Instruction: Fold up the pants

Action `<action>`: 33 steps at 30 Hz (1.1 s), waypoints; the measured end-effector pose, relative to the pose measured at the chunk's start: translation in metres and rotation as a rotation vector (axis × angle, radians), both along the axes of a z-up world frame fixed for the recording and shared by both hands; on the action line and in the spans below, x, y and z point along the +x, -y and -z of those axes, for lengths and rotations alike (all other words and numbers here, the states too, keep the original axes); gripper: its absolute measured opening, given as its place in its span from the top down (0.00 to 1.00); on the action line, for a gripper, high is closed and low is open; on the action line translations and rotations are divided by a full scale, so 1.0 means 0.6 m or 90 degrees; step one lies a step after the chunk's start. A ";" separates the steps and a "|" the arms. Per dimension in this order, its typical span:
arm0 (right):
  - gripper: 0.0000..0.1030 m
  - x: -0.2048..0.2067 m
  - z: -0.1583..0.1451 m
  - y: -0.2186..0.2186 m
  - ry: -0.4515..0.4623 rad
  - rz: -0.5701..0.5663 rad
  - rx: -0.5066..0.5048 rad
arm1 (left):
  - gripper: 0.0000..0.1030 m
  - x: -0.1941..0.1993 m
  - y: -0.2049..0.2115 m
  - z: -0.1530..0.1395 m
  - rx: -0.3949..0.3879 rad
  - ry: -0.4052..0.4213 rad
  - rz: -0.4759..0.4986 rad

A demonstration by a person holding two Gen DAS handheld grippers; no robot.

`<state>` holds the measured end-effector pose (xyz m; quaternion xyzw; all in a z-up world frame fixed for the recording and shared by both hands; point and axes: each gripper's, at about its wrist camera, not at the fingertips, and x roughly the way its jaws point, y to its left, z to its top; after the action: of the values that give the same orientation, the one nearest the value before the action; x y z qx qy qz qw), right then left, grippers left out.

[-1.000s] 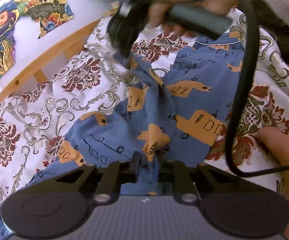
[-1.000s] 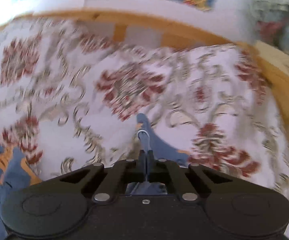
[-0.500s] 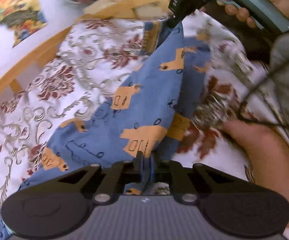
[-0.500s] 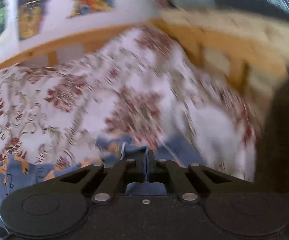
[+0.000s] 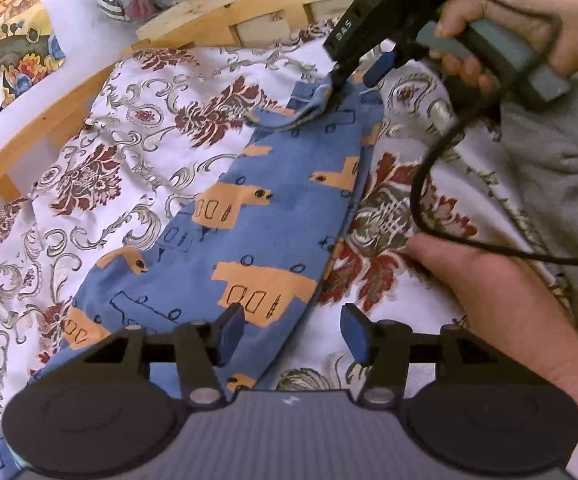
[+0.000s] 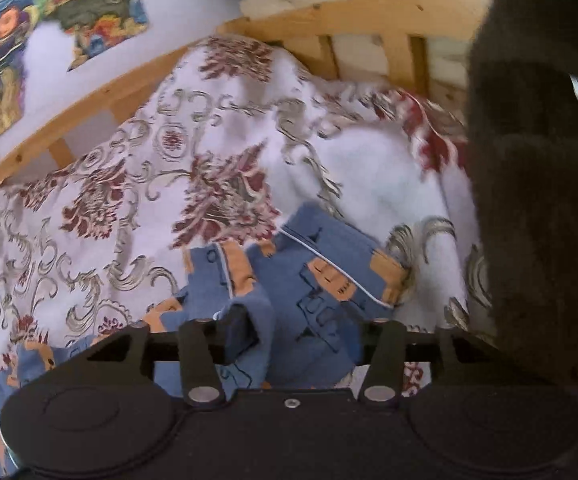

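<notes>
**Both grippers open, pants laid in a long strip on the bedspread**

Nearest me, my left gripper (image 5: 293, 334) stands with its fingers spread apart, holding nothing; the blue pads hover just over the near end of the pants (image 5: 273, 216). A bare hand (image 5: 485, 276) rests on the cover beside it. The pants are blue with orange block prints, lying as a narrow band that runs away from me across the floral bedspread (image 5: 101, 168).

At the far end of that band my right gripper (image 5: 359, 76) sits over the hem; in its own view the fingers are apart with loose, crumpled cloth (image 6: 309, 292) lying between them, not pinched.

I judge the fabric light, soft and limp: it will sag and bunch if lifted from one point, and it will drag on the rumpled cover rather than slide. The hemmed edges with the pale piping look the firmest places to pinch, one corner per gripper, so the strip stays taut.

The bedspread is soft and lumpy, a poor base for a crisp crease. Beyond it runs a pale wooden bed frame (image 5: 225, 12), then a white wall with colourful pictures (image 6: 89, 12)
</notes>
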<state>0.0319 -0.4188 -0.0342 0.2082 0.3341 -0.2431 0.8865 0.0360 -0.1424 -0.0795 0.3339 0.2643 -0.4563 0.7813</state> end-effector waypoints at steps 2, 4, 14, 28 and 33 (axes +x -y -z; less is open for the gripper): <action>0.34 0.002 -0.010 -0.014 0.003 -0.016 -0.035 | 0.32 0.009 -0.003 -0.007 -0.015 -0.022 -0.004; 0.24 0.001 -0.021 -0.026 0.010 -0.025 -0.069 | 0.19 0.023 -0.007 -0.015 -0.034 -0.059 -0.010; 0.01 -0.007 -0.064 -0.022 -0.098 -0.187 -0.265 | 0.00 0.155 0.011 -0.085 -0.104 -0.236 -0.052; 0.18 0.012 0.058 -0.149 -0.199 -0.531 -0.597 | 0.00 0.371 0.252 -0.047 -0.200 -0.474 -0.184; 0.32 0.021 0.082 -0.159 -0.217 -0.571 -0.608 | 0.11 0.407 0.291 -0.022 -0.196 -0.545 -0.227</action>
<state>0.0442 -0.3236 -0.0832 -0.4068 0.3790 -0.0020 0.8312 0.2804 -0.3172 -0.0660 -0.0533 0.5446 -0.4456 0.7085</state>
